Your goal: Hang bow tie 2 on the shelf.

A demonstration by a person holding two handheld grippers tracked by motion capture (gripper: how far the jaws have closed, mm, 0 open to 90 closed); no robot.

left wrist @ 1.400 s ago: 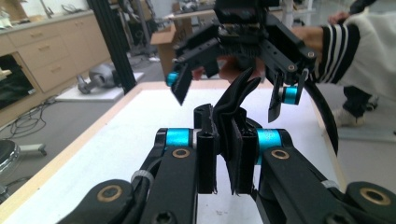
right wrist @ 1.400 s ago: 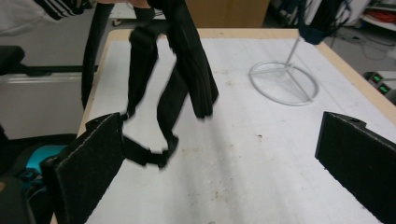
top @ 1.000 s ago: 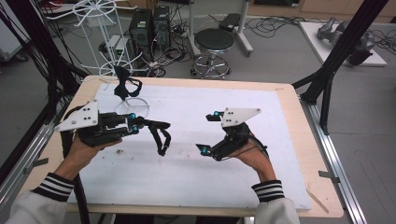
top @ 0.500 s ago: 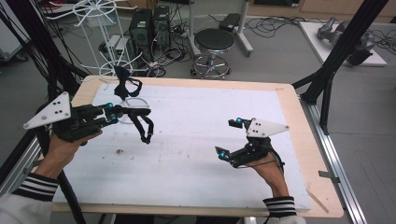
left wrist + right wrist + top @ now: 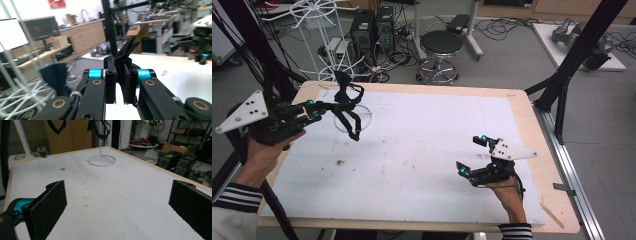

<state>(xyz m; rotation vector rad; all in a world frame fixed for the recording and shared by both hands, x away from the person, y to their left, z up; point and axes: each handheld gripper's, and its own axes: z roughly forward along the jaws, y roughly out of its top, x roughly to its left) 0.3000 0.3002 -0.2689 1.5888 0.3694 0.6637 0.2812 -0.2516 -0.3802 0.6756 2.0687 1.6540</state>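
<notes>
My left gripper [image 5: 321,107] is held above the table's back left, shut on a black strappy fabric piece [image 5: 348,111] that dangles from its jaws beside a white wire rack [image 5: 314,15]. In the left gripper view the folded black fabric [image 5: 125,67] is pinched between the jaws, and a dark cloth [image 5: 54,76] hangs on the rack wires to the left. My right gripper [image 5: 471,153] sits low over the white mat [image 5: 427,150] at the front right, open, nothing between its pads [image 5: 51,205]. The rack's base ring [image 5: 101,160] stands far ahead of it.
The rack's base ring [image 5: 358,119] rests on the mat under the dangling fabric. Black straps [image 5: 100,126] hang from the rack. The wooden table edge [image 5: 542,150] runs close to my right hand. Behind the table stand a stool [image 5: 441,45] and computer towers [image 5: 372,27].
My left hand has carried the black fabric left and up, toward the rack. My right hand has drawn away to the right and sunk toward the mat, jaws still wide.
</notes>
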